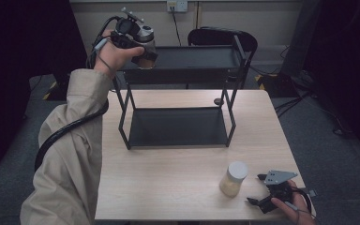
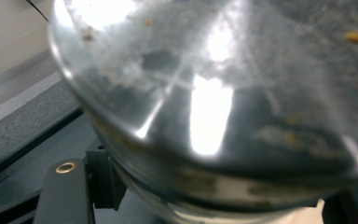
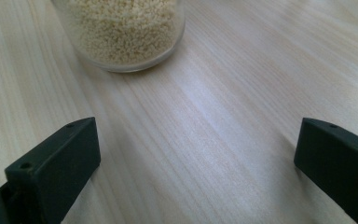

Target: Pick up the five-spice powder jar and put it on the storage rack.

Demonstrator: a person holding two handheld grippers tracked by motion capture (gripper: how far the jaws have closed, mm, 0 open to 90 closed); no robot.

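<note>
The left gripper (image 1: pixel 143 49) clamps its fingers on a jar (image 1: pixel 146 44), held in the air at the rack's (image 1: pixel 178 126) top shelf, left end. The right gripper (image 1: pixel 262 194) rests at the bench's (image 1: pixel 168 187) near right corner, fingers wide apart and empty, a grain jar (image 1: pixel 233 178) just beside them.

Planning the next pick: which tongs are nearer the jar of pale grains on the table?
Right. The right tongs rest open on the table just beside the grain jar, not touching it. The left tongs are raised at the far side, holding another jar by the rack's top shelf.
</note>
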